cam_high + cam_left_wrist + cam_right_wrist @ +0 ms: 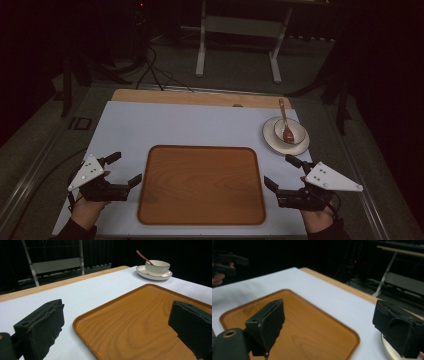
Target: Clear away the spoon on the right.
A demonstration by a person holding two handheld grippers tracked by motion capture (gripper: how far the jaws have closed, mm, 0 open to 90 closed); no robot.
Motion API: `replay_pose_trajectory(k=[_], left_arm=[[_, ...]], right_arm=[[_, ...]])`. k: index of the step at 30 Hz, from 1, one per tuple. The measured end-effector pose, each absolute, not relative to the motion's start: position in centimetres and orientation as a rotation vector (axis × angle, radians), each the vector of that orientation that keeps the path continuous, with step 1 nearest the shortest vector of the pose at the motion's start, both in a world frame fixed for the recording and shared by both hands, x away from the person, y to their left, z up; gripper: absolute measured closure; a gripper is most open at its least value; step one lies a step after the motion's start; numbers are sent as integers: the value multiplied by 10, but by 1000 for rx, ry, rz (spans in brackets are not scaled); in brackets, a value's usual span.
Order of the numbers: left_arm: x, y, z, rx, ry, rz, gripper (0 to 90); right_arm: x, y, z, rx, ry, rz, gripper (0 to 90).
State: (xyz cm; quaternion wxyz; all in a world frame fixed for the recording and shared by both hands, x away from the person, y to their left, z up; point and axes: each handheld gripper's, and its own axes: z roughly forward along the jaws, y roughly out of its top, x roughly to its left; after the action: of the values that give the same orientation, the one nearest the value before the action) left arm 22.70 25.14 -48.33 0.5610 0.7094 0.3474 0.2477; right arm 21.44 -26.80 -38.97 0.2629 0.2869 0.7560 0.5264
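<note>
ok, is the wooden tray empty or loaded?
Empty. The wooden tray shows bare wood grain across its whole surface; the bowl with the spoon sits on its saucer beyond the tray's far right corner.

Dim room w/ near-black bkgd, soft overhead light on the pale counter point(200, 125), faint shadows, no glare, close jaws slightly blurred.
</note>
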Motion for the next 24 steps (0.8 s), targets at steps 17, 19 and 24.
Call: replay_pose_trajectory(k=[17,19,24], left_arm=[[230,250,-488,1688,827,561,13],[230,250,-488,1687,827,562,12],[231,250,-488,1684,805,544,12]], right_arm=[[265,-283,-353,743,1966,1411,107],[275,-285,-353,763,1946,1407,106],[297,-293,-354,842,1906,1408,107]])
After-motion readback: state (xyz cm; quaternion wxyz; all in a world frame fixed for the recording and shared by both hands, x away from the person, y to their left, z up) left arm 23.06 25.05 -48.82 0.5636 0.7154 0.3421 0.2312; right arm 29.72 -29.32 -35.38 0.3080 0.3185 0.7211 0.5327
